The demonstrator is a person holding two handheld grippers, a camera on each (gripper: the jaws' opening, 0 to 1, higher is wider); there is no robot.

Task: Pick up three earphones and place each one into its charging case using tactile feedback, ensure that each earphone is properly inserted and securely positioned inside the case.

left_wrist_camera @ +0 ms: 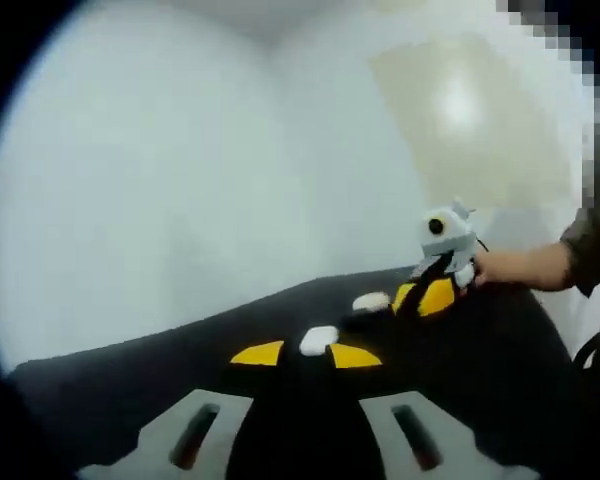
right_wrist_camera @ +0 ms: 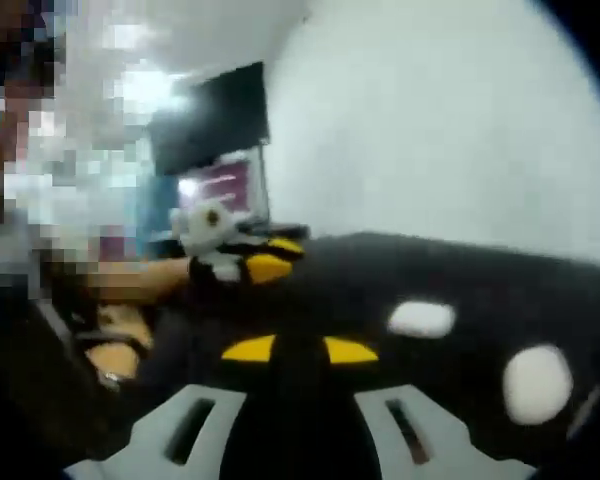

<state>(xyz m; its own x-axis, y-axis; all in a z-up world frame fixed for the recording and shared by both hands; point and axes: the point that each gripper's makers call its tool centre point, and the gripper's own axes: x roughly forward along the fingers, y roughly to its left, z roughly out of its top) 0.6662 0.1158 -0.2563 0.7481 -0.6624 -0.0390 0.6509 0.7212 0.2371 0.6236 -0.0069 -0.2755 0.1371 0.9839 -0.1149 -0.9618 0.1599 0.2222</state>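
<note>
In the left gripper view my left gripper [left_wrist_camera: 306, 354] is open over the black table [left_wrist_camera: 160, 380], its yellow-tipped jaws a little apart. A small white earphone piece [left_wrist_camera: 318, 340] lies on the table just past the tips, in line with the gap. A second white piece [left_wrist_camera: 370, 300] lies farther off, close to my right gripper [left_wrist_camera: 425, 297], which a hand [left_wrist_camera: 520, 265] holds. In the right gripper view my right gripper [right_wrist_camera: 299, 349] is open with nothing between its jaws. A white oval case [right_wrist_camera: 420, 318] and a round white piece [right_wrist_camera: 535, 383] lie to its right. My left gripper [right_wrist_camera: 265, 258] shows at the far left.
The black table's far edge [left_wrist_camera: 280, 290] runs in front of a plain white wall [left_wrist_camera: 180, 180]. A dark monitor [right_wrist_camera: 212, 125] stands behind the table at the left. A person's forearm [right_wrist_camera: 130, 278] reaches in at the left.
</note>
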